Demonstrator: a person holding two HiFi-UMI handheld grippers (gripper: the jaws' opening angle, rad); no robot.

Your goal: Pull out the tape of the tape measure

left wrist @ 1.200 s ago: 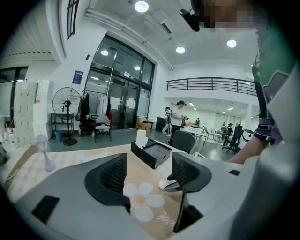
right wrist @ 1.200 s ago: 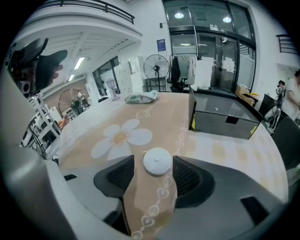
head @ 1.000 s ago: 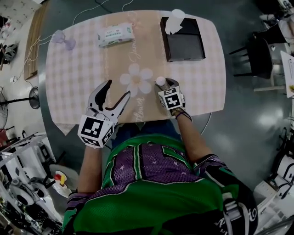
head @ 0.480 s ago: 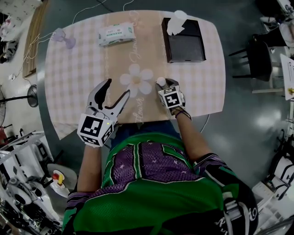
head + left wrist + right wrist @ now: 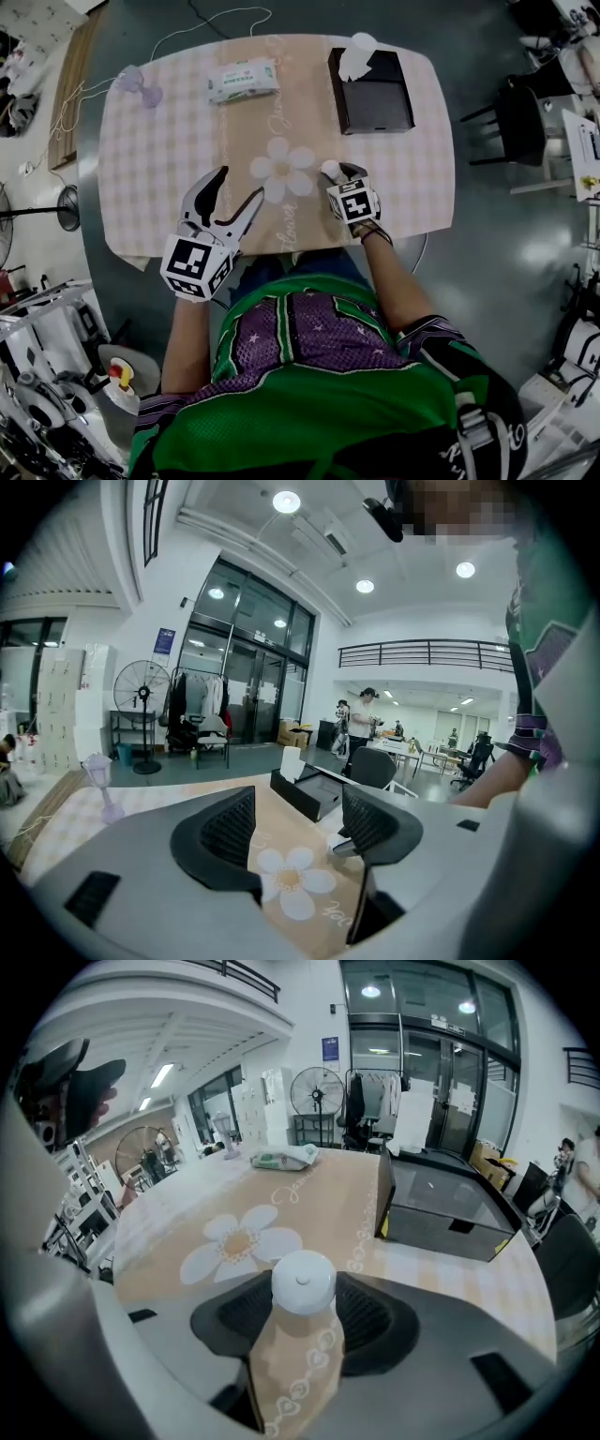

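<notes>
Right of the flower print (image 5: 284, 169), head view: the tape measure (image 5: 329, 168), a small white round case, sits at the tips of my right gripper (image 5: 339, 174), just beside the print's outer petals. My left gripper (image 5: 240, 184) hovers over the table (image 5: 141, 187) on the print's other side, jaws spread and empty. A wipes pack (image 5: 242, 79) and a black tissue box (image 5: 373, 89) lie beyond the print, well apart from the work.

Left gripper view: jaws released and wide. Between them I see only the cloth and the flower print.

Right gripper view: the tape measure (image 5: 303, 1282) stands between my jaws near their tips, with the flower print beyond it to the left. These jaws have just been closing, and the pads meet the case on both sides, so I record it as grasped. No tape shows drawn out.

Finding: the step in hand is securing the case, and the pull has not begun. The next move, in my judgement, is to bring the left gripper across the print to the case, pinch the tape's end tab and draw it away while the right holds firm. I cannot make out where the tab is.
</notes>
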